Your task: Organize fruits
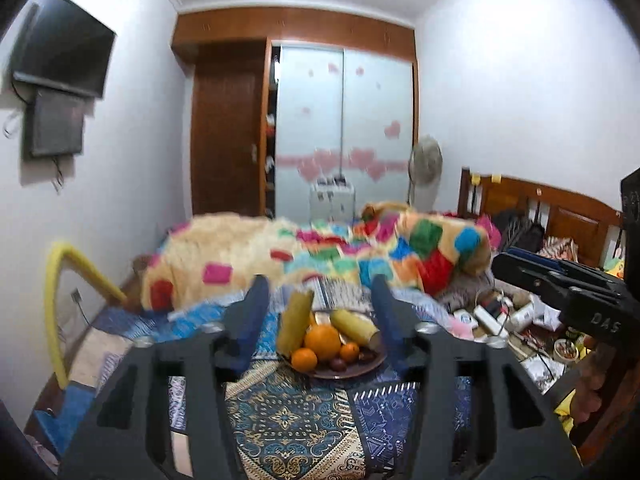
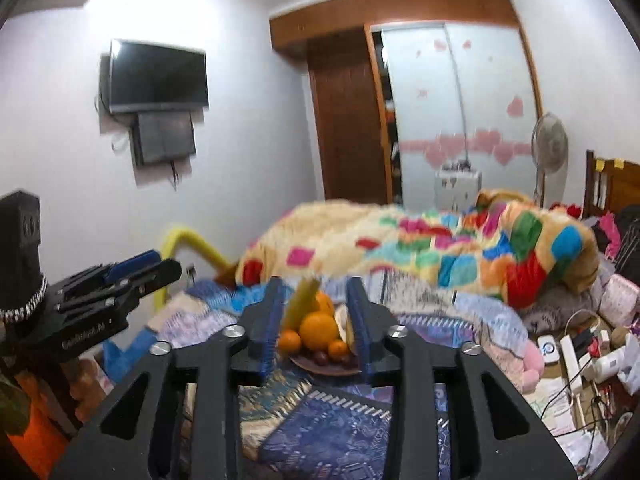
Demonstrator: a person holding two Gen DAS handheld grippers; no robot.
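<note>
Behind everything stands a bedroom: a wooden wardrobe [image 1: 228, 128] with pale sliding doors, a television [image 2: 158, 76] on the left wall, and a bed [image 1: 304, 412] spread with a blue patterned cover, a bright patchwork blanket [image 1: 360, 256] heaped at its far side.

On the bed, near us, sits a dark plate [image 1: 352, 370] piled with fruit: a big orange [image 1: 322, 340] in the middle, smaller oranges [image 1: 304, 359] at its front, two yellow bananas [image 1: 296, 320], one upright and one lying to the right, and some small dark fruits [image 1: 338, 365] at the near rim. All the fruit we can see lies on that plate; none shows loose on the cover.

Our left gripper [image 1: 318, 320] is spread wide and holds nothing, the plate framed between its fingers. Our right gripper [image 2: 316, 320] is also parted and empty, aimed at the same pile from slightly to the right. Both hover short of the fruit.

This scene fits two stages: we may be closing in to rearrange the pile, or drawing off from fruit already gathered. The pictures do not settle which, so we name no next move. Any grasp here would need care, since the upright banana leans on the pile and the round fruit could roll.
</note>
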